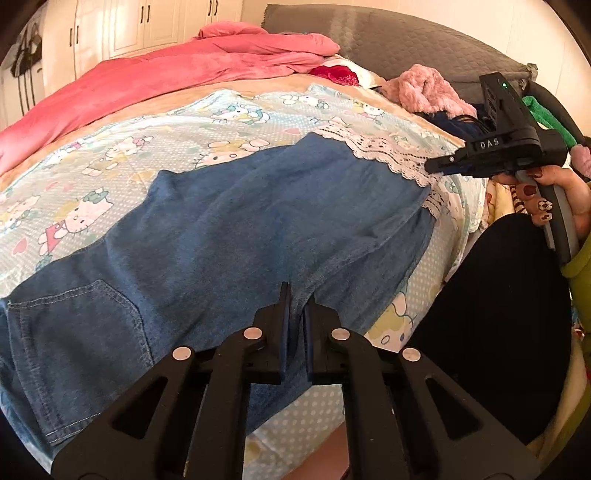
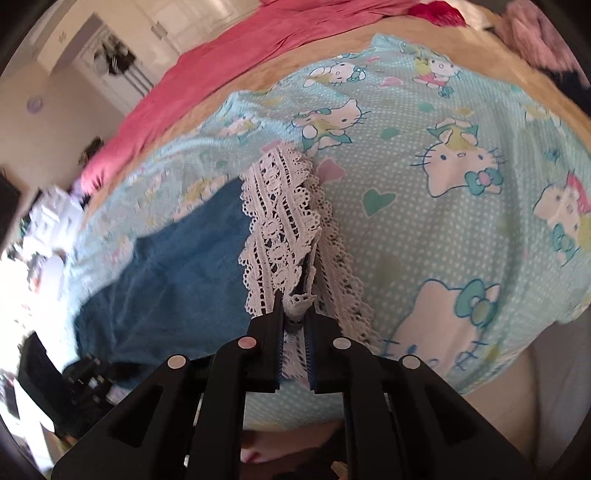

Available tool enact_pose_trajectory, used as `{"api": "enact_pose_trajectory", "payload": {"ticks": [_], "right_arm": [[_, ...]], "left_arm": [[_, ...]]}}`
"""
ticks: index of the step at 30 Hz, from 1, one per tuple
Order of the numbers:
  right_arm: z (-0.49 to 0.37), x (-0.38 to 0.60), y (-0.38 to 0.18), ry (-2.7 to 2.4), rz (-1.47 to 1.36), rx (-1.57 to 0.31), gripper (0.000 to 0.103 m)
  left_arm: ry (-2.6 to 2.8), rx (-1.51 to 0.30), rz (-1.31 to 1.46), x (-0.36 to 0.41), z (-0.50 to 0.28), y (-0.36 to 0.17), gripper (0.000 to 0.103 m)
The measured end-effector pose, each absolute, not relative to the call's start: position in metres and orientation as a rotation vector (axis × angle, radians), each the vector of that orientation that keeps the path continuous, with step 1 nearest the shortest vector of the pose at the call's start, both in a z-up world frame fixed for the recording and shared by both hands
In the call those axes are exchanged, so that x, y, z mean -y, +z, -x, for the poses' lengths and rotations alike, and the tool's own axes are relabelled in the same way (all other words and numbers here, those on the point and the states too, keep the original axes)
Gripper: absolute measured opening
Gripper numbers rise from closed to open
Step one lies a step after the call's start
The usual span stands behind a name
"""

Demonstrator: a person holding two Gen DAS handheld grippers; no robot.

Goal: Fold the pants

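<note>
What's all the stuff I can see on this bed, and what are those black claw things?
pants: one, blue denim, spread flat on the sheet
lace hem: white, at the leg ends, pinched in the right gripper
sheet: one, pale blue with a cartoon cat print, covering the bed
blanket: one, pink, along the far side
fluffy garment: one, pink, far right corner
headboard: grey, quilted
wardrobe doors: white, behind the bed
left gripper: black, shut on the pants' near edge
right gripper: black, shut on lace hem
hand: holding the right gripper's handle
</note>
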State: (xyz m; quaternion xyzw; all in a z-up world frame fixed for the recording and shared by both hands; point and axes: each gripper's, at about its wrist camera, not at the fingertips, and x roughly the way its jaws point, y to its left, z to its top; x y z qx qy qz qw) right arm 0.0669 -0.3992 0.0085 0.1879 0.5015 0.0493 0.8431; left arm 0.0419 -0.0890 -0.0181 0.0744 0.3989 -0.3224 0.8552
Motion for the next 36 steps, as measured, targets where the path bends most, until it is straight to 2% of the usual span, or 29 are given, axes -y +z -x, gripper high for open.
{"api": "enact_pose_trajectory", "payload": {"ticks": [7,8,9,11,16,18,22,30,32,33,34,36], "right_arm": [[-0.068,0.403,-0.004,0.097,-0.335,-1.16,0.009],[-0.069,0.402,-0.005,0.093,-0.323,-1.169,0.012],[-0.069,0.402,-0.006,0.081,-0.316,-1.178,0.021],[-0.067,0.406,-0.004,0.033,-0.299,-1.171,0.03],[-0.041,0.398,0.029,0.037,-0.143,-0.986,0.031],[-0.032,0.375,0.034,0.126,-0.001,-0.962,0.048],[-0.014,0.303,0.026,0.35,0.321,-0.957,0.046],[-0.022,0.223,-0.001,0.513,0.667,-0.962,0.046],[-0.027,0.214,-0.012,0.521,0.721,-0.99,0.042],[-0.031,0.211,-0.018,0.512,0.748,-1.013,0.015],[-0.037,0.209,-0.027,0.509,0.771,-1.055,0.002],[-0.04,0.212,-0.029,0.541,0.76,-1.087,0.003]], "left_arm": [[-0.682,-0.86,-0.17,0.087,-0.039,-0.022,0.001],[-0.683,-0.862,-0.172,0.087,-0.038,-0.022,0.001],[-0.684,-0.866,-0.173,0.087,-0.038,-0.023,0.001],[-0.685,-0.874,-0.173,0.086,-0.037,-0.026,0.001],[-0.691,-0.879,-0.177,0.089,-0.035,-0.029,0.001],[-0.692,-0.882,-0.17,0.088,-0.035,-0.029,0.001],[-0.692,-0.884,-0.162,0.087,-0.036,-0.029,0.001],[-0.705,-0.888,-0.136,0.083,-0.037,-0.027,0.001],[-0.707,-0.887,-0.133,0.083,-0.038,-0.027,0.001],[-0.707,-0.886,-0.132,0.082,-0.038,-0.027,0.001],[-0.71,-0.887,-0.13,0.082,-0.039,-0.027,0.002],[-0.713,-0.891,-0.129,0.081,-0.038,-0.026,0.004]]}}
